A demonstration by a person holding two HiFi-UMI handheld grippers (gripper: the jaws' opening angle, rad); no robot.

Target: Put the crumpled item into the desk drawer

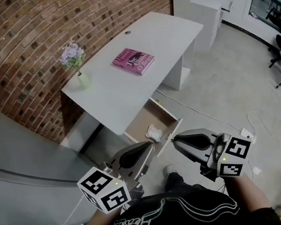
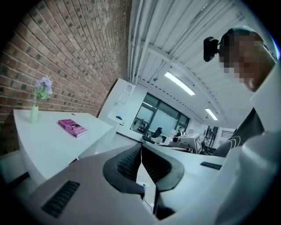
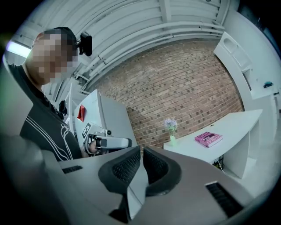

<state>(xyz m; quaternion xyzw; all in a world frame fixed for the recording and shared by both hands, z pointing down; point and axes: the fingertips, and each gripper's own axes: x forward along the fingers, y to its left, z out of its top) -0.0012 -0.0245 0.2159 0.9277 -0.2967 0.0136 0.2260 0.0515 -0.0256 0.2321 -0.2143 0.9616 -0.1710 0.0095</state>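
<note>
Under the front edge of the white desk (image 1: 126, 93), pulled out and wide open: the drawer (image 1: 155, 113). Down inside it, near the front end, resting on the drawer floor: the crumpled white item (image 1: 153, 132). Looks to be right where it belongs. Up close to the person, well apart from the drawer: the left gripper (image 1: 151, 144) and the right gripper (image 1: 174, 140), side by side, tips near each other. Both squeezed fully together, pads meeting, with nothing at all held between them. Probably only needs the drawer pushed closed now, if that. Could go wrong in a few ways from here. Might bounce the crumpled white item up with too hard a shove and pinch it under the desk top. Might shake the desk too and tip the vase of purple flowers (image 1: 77, 66), standing upright near the brick wall, well apart from the pink book (image 1: 133, 61). Might slip off the drawer front, with only thin closed tips to push with. Watch the feet as well: a shoe (image 1: 169, 170) just beside the open drawer and a white cable (image 1: 205, 117) on the floor close by, so easy to bump or trip. Best to go slow and push at the middle of the drawer front.
</note>
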